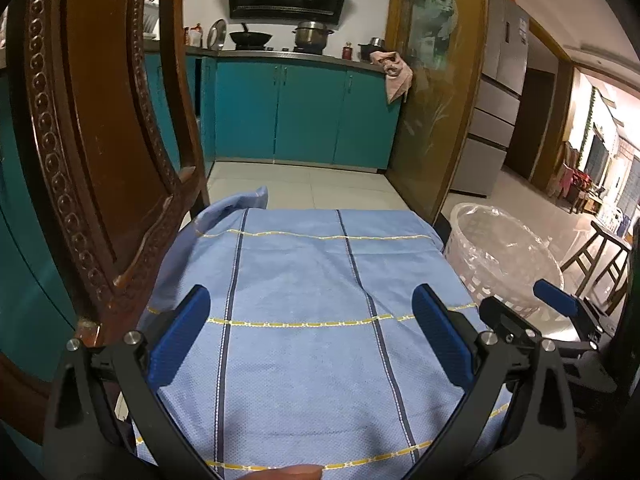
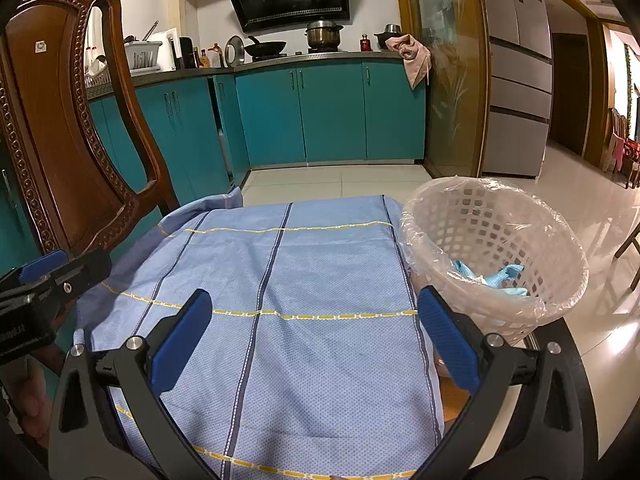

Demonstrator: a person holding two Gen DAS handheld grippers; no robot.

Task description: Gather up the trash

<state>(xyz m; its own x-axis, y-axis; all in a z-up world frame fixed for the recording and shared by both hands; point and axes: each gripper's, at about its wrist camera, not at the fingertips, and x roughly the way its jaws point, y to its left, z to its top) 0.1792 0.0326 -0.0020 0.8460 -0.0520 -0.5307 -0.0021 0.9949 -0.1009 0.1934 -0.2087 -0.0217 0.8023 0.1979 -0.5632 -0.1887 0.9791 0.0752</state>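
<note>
Right wrist view: both claws, left claw [image 1: 310, 334] and right claw [image 2: 314, 332], hover spread and empty over the bare blue cloth [image 2: 280, 280] on the desk, so scan for leftover scraps before dropping anything into the basket [image 2: 560, 240] ahead-right of the right claw.

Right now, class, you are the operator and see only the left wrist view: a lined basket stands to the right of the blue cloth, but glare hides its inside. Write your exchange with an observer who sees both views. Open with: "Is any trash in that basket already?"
Observer: Yes. In the right wrist view, crumpled light blue pieces lie at the bottom of the basket.
Operator: I see only the edge of the right tool. Is it carrying anything?
Observer: No. The right tool is open and empty, above the blue cloth, with the basket just to its right.
</note>
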